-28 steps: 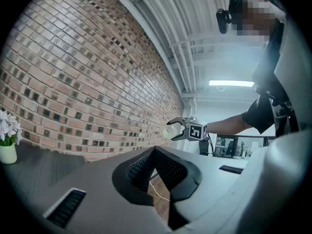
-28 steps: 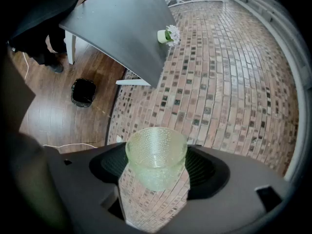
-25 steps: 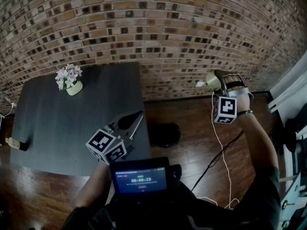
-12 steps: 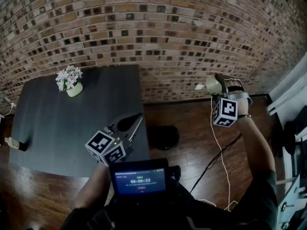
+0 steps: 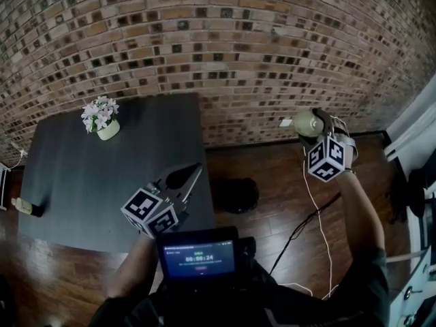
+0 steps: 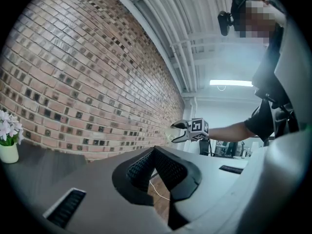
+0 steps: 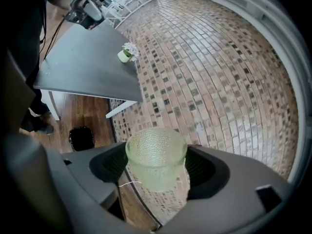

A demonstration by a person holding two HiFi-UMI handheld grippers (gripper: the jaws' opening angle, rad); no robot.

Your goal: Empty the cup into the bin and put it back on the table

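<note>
Brown brick wall (image 5: 225,39) backs a dark wooden floor (image 5: 272,176), with a dark grey rectangular table (image 5: 88,176) at left. At the table's left edge a small pale object (image 5: 20,204) is too small to identify. Further right on the tabletop stands a small pale pot of white flowers (image 5: 101,118). The left gripper (image 5: 196,170) hovers over the table's near right corner, its jaws closed tip to tip on nothing. Just beside the table, a round black bin (image 5: 235,193) sits on the floor; its inside is too dark to read. A thin white cable (image 5: 306,179) trails over the boards. At right, the right gripper (image 5: 312,122) clamps a pale green dimpled glass cup (image 7: 156,157) in the air near the wall, right of the bin and well apart from the table. The pads cover the cup's flanks. Its long axis stands tilted: mouth up and leaning back towards the gripper's camera, base down and away.
</note>
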